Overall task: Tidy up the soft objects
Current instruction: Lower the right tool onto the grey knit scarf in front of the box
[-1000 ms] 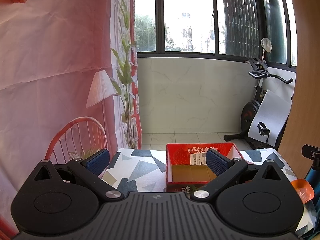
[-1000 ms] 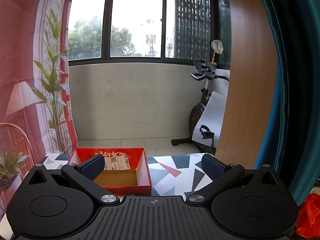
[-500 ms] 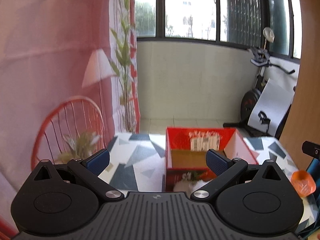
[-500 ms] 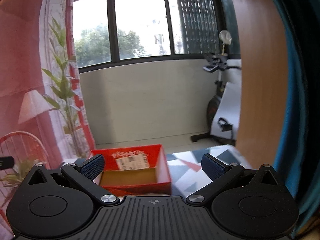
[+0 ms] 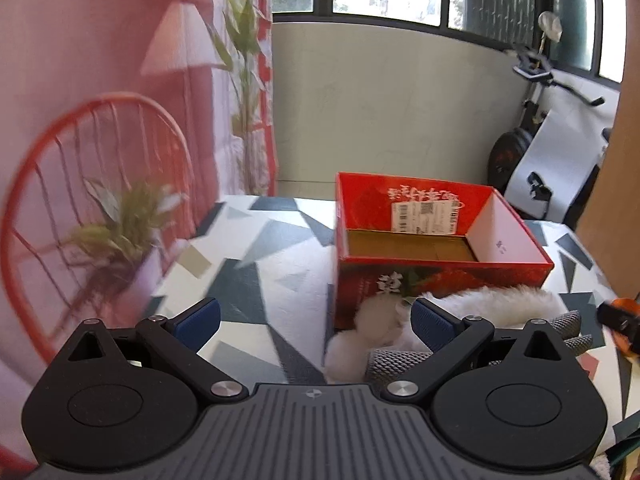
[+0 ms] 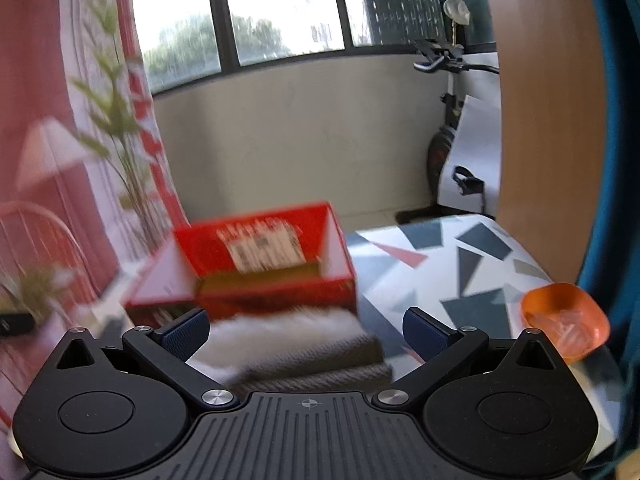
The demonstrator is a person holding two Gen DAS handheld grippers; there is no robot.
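An open red cardboard box stands on the patterned tablecloth; it looks empty, with a white label on its far inner wall. In front of it lies a soft pile: white fluffy fabric over grey knitted fabric. My left gripper hovers open just left of the pile, its right finger in front of the fluff. In the right wrist view the same box is blurred, and the white and grey pile lies between the open fingers of my right gripper, below them.
An orange bowl sits near the table's right edge. A pink printed backdrop hangs on the left. An exercise bike stands beyond the table, a wooden panel on the right.
Both grippers have tilted down and moved closer to the table. The soft white and grey pile in front of the box has come into view. Both stay open.
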